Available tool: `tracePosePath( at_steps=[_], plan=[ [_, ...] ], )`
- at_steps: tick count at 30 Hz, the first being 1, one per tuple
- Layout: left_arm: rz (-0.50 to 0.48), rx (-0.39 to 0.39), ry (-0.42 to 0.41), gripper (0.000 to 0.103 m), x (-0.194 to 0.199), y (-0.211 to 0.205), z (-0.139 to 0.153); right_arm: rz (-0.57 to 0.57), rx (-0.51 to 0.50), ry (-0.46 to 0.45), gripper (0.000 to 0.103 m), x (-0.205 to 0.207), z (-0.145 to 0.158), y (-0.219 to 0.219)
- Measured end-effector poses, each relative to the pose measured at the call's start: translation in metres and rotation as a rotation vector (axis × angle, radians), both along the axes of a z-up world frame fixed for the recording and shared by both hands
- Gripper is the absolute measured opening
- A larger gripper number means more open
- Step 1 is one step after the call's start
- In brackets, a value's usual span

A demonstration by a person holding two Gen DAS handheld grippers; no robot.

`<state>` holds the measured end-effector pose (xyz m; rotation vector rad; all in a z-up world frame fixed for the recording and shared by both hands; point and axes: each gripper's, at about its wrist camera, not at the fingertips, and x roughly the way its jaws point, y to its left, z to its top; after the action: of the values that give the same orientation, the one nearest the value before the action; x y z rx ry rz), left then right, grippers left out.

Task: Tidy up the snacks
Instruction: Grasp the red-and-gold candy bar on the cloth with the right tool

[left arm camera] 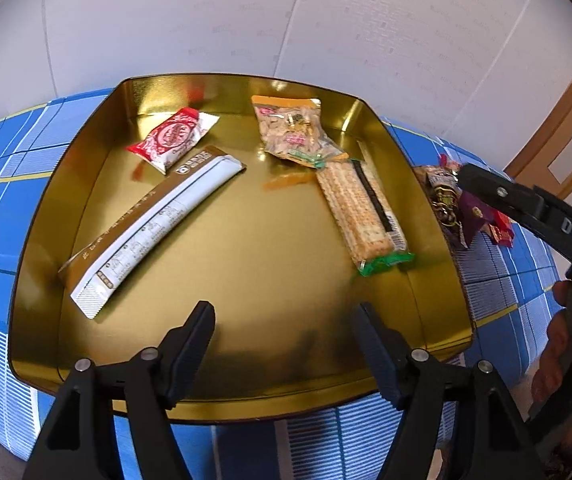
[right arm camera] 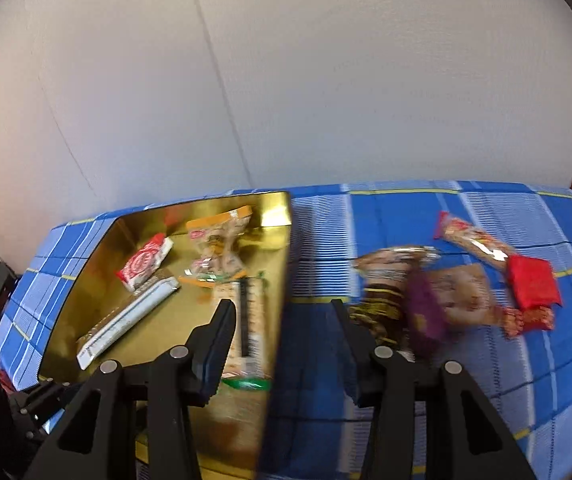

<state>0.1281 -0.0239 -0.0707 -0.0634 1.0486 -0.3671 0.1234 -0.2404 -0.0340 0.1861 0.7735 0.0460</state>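
- A shallow gold tin tray [left arm camera: 242, 264] sits on a blue-and-white checked cloth [right arm camera: 485, 380], its low upright walls mirror-shiny, its corners rounded.
- The near half of the tray floor is bare; the snacks lie toward the far wall and both sides.
- The left gripper [left arm camera: 284, 344] hangs over that bare stretch, its black fingers spread with nothing between them.
- The right gripper [right arm camera: 282, 344] straddles the tray's right wall, one finger over the tray, the other over the cloth; its fingers stand apart and pinch nothing.
- In the tray: a long flat brown-and-white sachet [left arm camera: 154, 228] lying diagonally, its print too small to read; a red-and-white crinkled wrapper [left arm camera: 172, 138] just behind it; a clear bag of pale nuts [left arm camera: 293, 128] with an orange top; a long cracker pack [left arm camera: 361, 212] with green ends, beside the right wall.
- On the cloth right of the tray lies a loose heap: a brown-and-gold packet [right arm camera: 385, 280], a purple packet [right arm camera: 425, 312], a red foil packet [right arm camera: 533, 284] and a long clear stick pack [right arm camera: 473, 240], blurred.
- In the left view, the right gripper's black body shows white letters, "DAS".
- Open cloth lies around the heap on the near side.
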Motion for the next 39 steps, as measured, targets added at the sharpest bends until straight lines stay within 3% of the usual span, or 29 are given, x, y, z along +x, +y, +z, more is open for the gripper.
tracePosePath(
  at_steps=[6,15,19,24,31,33,36,39],
  plan=[
    [-0.034,-0.006,-0.007,0.075,-0.009,-0.017,0.005,-0.113,-0.007,0.026,0.048,-0.029,-0.016,-0.054],
    [-0.155,-0.014,-0.048,0.08,-0.03,-0.063,0.018,-0.285,0.076,0.113,0.048,-0.068,-0.059,-0.138],
    [-0.214,-0.009,-0.06,0.081,-0.039,-0.089,0.023,-0.342,0.111,0.102,0.048,-0.074,-0.064,-0.164],
    [-0.275,0.004,-0.059,0.081,-0.049,-0.117,0.025,-0.397,0.12,0.099,0.049,-0.055,-0.064,-0.198],
    [-0.314,0.034,-0.056,0.081,-0.059,-0.14,0.019,-0.429,0.213,0.114,0.049,-0.008,-0.068,-0.217],
    [-0.315,0.052,-0.06,0.081,-0.061,-0.144,0.018,-0.437,0.179,0.13,0.049,0.005,-0.071,-0.212],
    [-0.317,0.061,-0.052,0.081,-0.059,-0.147,0.017,-0.407,0.052,0.139,0.05,0.016,-0.072,-0.195],
    [-0.31,0.055,-0.06,0.081,-0.055,-0.147,0.021,-0.384,0.002,0.136,0.05,0.005,-0.072,-0.189]
  ],
)
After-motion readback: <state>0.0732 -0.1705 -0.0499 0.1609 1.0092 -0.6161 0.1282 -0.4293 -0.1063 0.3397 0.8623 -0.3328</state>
